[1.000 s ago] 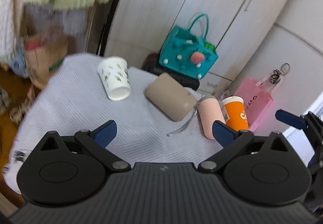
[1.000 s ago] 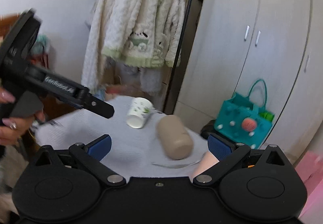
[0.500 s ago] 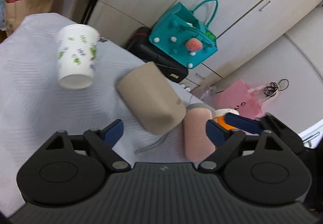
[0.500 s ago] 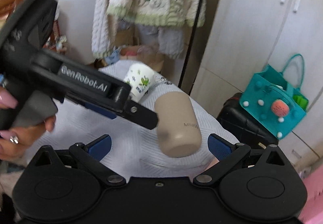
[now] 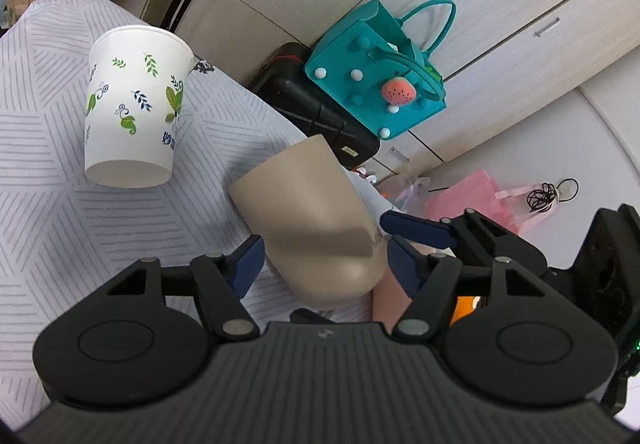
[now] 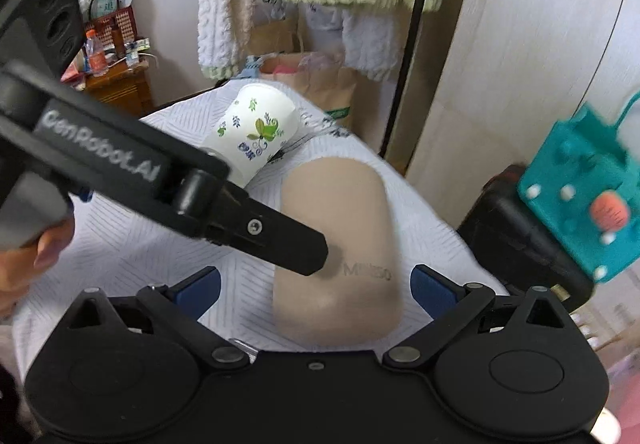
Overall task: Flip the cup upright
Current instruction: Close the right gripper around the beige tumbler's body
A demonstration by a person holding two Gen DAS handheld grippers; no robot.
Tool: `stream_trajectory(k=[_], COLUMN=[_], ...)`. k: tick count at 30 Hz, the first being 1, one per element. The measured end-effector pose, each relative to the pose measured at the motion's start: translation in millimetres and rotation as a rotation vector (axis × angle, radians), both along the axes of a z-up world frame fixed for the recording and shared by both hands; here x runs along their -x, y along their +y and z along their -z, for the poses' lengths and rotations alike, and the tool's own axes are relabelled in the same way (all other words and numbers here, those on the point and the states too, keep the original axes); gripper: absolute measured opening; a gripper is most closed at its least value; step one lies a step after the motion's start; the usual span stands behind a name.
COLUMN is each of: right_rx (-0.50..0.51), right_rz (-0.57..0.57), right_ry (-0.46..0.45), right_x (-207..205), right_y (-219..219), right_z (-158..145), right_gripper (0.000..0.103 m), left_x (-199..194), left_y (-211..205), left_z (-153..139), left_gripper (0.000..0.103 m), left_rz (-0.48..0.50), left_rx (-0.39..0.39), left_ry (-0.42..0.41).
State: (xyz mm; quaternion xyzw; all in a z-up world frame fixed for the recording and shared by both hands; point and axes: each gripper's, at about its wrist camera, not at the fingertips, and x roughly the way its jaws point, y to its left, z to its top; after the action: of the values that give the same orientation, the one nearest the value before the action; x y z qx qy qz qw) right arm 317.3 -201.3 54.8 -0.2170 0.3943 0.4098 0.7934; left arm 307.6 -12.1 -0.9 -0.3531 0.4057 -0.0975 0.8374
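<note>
In the left wrist view, my left gripper (image 5: pixel 324 264) fills the bottom of the frame with its jaws spread wide, one blue pad on each side of the beige cup (image 5: pixel 312 220). The cup lies on its side at frame centre on the bench (image 5: pixel 48 228), rounded base toward the camera, and I see a gap between each pad and the cup. The right gripper (image 5: pixel 416 232) reaches in from the right edge, its blue finger just beside the cup. A white paper cup (image 5: pixel 132 104) with leaf prints sits at upper left, and a teal bag (image 5: pixel 376 84) stands beyond the bench.

In the right wrist view, my right gripper (image 6: pixel 316 288) also has its jaws released, flanking the beige cup (image 6: pixel 340 240) at lower centre without visible contact. The left gripper's (image 6: pixel 304 248) black finger crosses from the left, its tip over the cup's side. The paper cup (image 6: pixel 256 140) lies tilted behind, left of centre.
</note>
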Motion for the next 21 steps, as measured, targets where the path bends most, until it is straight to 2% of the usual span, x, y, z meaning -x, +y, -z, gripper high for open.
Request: stream_trajectory(k=[4, 12, 17, 21], right_rx=[0.026, 0.025, 0.101, 0.099], right_rz=[-0.029, -0.001, 0.005, 0.016], right_ry=[0.017, 0.054, 0.048, 0.048], right_x=[-4, -17, -17, -17], right_y=[3, 3, 10, 10], right_z=[8, 13, 23, 22], right_gripper=[0.101, 0.090, 0.081, 0.081], left_x=[-2, -4, -8, -7], left_y=[-1, -1, -2, -4], left_z=[4, 20, 30, 33], left_gripper=[0.065, 0.064, 0.065, 0.065], left_rz=[0.011, -0.002, -0.014, -0.007], left_rx=[0.004, 0.065, 0.113, 0.123], left_ry=[0.004, 0.028, 0.052, 0.053])
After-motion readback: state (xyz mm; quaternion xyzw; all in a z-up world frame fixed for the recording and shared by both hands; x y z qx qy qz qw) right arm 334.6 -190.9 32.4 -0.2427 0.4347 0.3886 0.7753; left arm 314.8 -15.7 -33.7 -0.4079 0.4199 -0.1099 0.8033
